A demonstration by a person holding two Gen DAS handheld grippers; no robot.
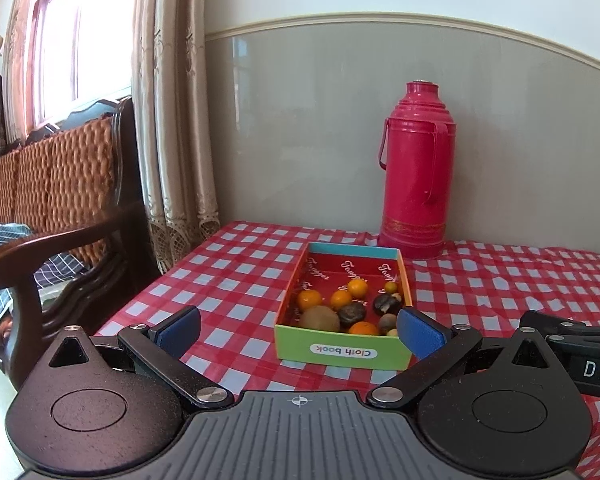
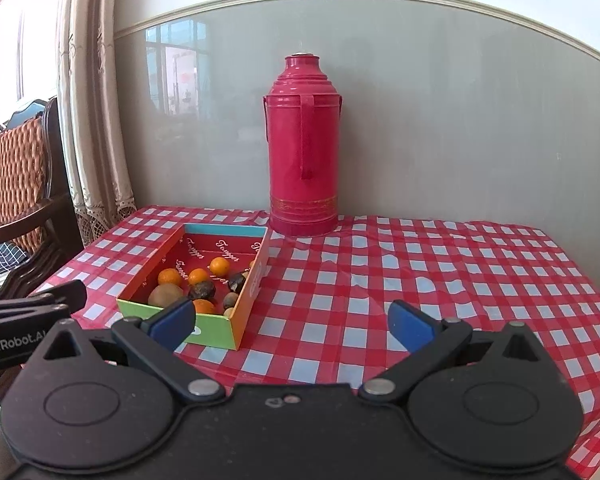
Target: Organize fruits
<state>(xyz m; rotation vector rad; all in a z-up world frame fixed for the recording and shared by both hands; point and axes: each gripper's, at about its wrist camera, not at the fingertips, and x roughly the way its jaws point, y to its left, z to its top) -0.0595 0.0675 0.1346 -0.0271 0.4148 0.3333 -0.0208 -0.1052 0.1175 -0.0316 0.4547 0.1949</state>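
A shallow cardboard box (image 1: pixel 342 350) with a green front and red inside stands on the checked tablecloth. It holds several small oranges (image 1: pixel 309 299), a brown kiwi (image 1: pixel 320 318), dark fruits (image 1: pixel 351 314) and small pale ones. My left gripper (image 1: pixel 300 330) is open and empty, just in front of the box. In the right wrist view the box (image 2: pixel 216 330) is at the left, with the oranges (image 2: pixel 219 266) and the kiwi (image 2: pixel 165 294) inside. My right gripper (image 2: pixel 292 326) is open and empty, to the right of the box over the cloth.
A tall pink thermos (image 1: pixel 416 168) stands behind the box by the wall; it also shows in the right wrist view (image 2: pixel 304 148). A wooden chair (image 1: pixel 60 208) with a woven cushion stands left of the table, by curtains (image 1: pixel 168 112). Red-checked cloth (image 2: pixel 440 280) stretches to the right.
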